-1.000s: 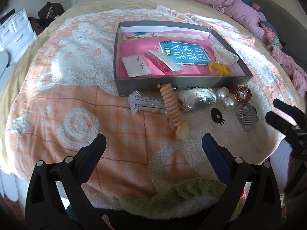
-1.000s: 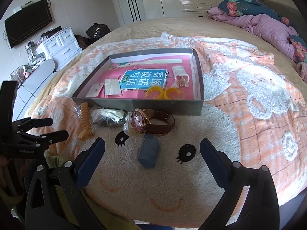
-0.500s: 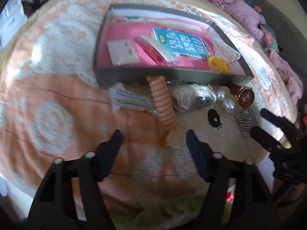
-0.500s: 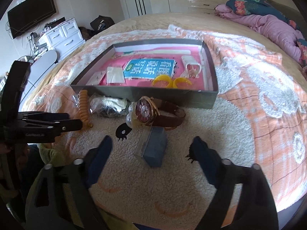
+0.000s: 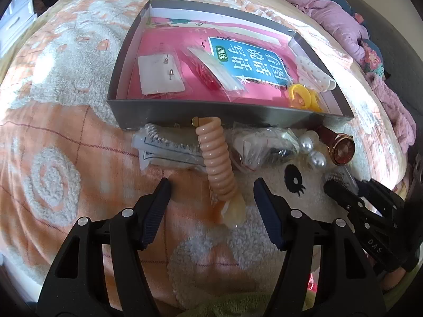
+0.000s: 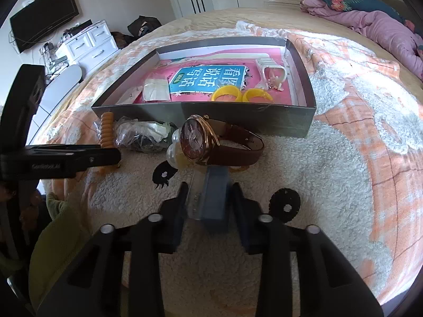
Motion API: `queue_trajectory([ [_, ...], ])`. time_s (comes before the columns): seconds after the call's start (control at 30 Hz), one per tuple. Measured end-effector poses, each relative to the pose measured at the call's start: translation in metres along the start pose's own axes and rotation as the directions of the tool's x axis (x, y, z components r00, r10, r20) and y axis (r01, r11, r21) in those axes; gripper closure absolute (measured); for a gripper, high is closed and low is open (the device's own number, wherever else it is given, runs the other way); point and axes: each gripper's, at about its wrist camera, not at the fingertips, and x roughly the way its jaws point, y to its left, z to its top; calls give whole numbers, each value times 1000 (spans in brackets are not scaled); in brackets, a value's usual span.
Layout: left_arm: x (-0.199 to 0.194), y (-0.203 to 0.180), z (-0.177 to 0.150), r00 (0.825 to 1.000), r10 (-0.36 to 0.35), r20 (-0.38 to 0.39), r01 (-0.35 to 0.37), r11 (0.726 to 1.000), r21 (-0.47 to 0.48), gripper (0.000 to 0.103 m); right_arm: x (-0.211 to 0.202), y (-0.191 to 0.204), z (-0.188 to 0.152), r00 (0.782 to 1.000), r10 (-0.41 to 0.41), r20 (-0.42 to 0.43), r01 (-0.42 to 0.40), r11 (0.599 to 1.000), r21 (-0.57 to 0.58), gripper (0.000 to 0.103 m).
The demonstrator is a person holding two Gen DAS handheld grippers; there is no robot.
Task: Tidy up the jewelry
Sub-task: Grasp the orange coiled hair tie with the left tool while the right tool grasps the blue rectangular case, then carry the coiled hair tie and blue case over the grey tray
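The right gripper (image 6: 210, 200) is seen with its jaws just narrowed around a small blue-grey box in a clear sleeve (image 6: 213, 198); both pads are set against the packet's sides, so it is gripped. Just beyond the fingertips a brown-strapped wristwatch (image 6: 211, 142) is lying on its side, touching two pearl beads (image 6: 174, 148) to its left. Further left of the tongs, a crumpled plastic bag of jewelry (image 6: 144, 134) is found, and ahead of everything a grey tray (image 6: 238, 117) is set, in which a pink and blue booklet (image 6: 208, 79), two yellow rings (image 6: 242, 95) and a white hair clip (image 6: 272, 72) are held.

The left gripper (image 5: 211, 192) is kept at a middling width after closing partway, its pads apart from the peach spiral hair tie (image 5: 216, 166) lying between them; nothing is grasped. Just ahead of its left finger a flat plastic packet (image 5: 166, 150) is seen, and ahead of its right finger the crumpled bag. All are resting on an orange and white fleece blanket (image 5: 53, 179).
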Motion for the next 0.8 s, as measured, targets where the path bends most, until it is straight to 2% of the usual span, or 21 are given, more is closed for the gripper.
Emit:
queue_trajectory([
  [0.3, 2, 0, 3, 1000, 26, 17, -26, 1000, 4, 83, -11, -1, -1, 999, 40, 5, -40, 999, -9, 78],
  [0.43, -3, 2, 1, 1000, 6, 23, -6, 1000, 2, 86, -18, 1, 0, 999, 46, 11, -46, 999, -17, 79],
  [0.8, -32, 3, -13, 998, 20, 53, -23, 999, 49, 86, -30, 16, 6, 998, 62, 17, -61, 996, -58, 80],
])
